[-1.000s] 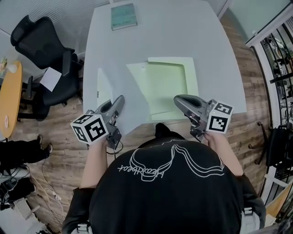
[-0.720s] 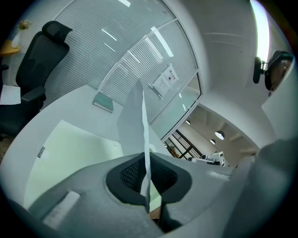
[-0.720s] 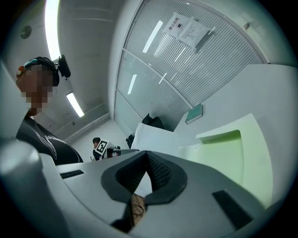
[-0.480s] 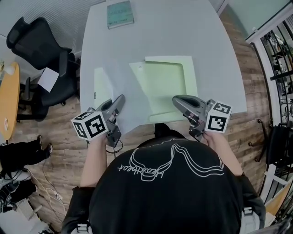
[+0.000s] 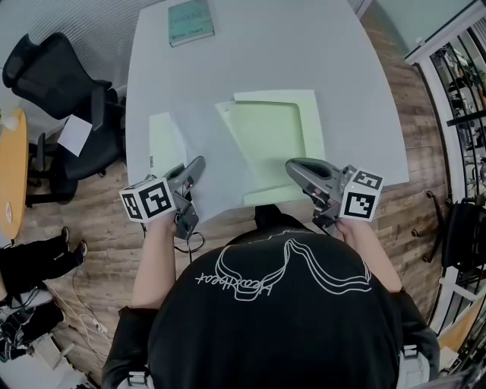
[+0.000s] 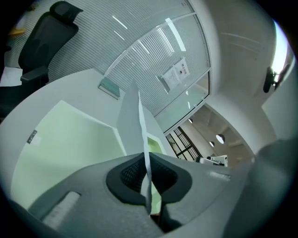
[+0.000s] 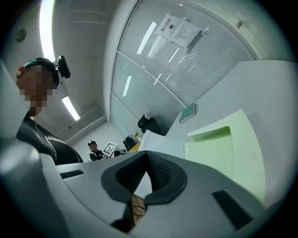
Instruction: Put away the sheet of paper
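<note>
A white sheet of paper (image 5: 206, 156) stands partly lifted off the white table (image 5: 266, 53), and my left gripper (image 5: 199, 163) is shut on its near edge. In the left gripper view the sheet (image 6: 138, 118) runs edge-on up from between the closed pads of the left gripper (image 6: 146, 160). A pale green folder (image 5: 277, 137) lies open in the middle of the table, and one green leaf (image 5: 162, 143) shows to the left of the sheet. My right gripper (image 5: 292, 166) hovers over the folder's near right corner, shut, with nothing seen between its pads (image 7: 148, 158).
A teal book (image 5: 190, 21) lies at the table's far edge. A black office chair (image 5: 45, 83) with a paper on its seat (image 5: 74, 135) stands to the left, beside an orange table (image 5: 11, 175). The floor around is wood, and shelving stands at the right.
My left gripper has drifted slightly away from me with the sheet, and more of the green leaf shows to its left. The right gripper has stayed put.
</note>
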Demonstrator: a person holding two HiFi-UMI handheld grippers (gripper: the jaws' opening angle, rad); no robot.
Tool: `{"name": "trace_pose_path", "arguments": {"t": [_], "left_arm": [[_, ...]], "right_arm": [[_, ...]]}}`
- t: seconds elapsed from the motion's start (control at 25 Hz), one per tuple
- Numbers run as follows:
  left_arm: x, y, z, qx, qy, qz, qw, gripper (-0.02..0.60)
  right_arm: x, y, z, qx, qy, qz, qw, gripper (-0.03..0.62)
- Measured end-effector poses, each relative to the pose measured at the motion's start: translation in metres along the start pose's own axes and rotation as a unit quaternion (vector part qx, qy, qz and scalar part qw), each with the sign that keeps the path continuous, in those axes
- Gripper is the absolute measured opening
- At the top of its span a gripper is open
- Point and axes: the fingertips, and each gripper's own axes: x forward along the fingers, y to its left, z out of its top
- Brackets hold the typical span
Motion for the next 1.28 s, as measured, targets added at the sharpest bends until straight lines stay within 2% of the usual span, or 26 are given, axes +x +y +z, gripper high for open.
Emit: {"name": "trace_pose_path", "arguments": {"t": [0.68, 1.28], "left_arm": [[0.037, 0.014, -0.010, -0.034, 0.033, -0.005, 0.9989, 0.012], [0.068, 0.021, -0.026, -0.042, 0.063, 0.012, 0.9970, 0.012]], "right_arm": [[-0.006, -0.028, 0.012, 0.017, -0.016, -0.017, 1.000, 0.009], [-0.028, -0.047, 0.018, 0.036, -0.041, -0.029, 0.998, 0.009]]}}
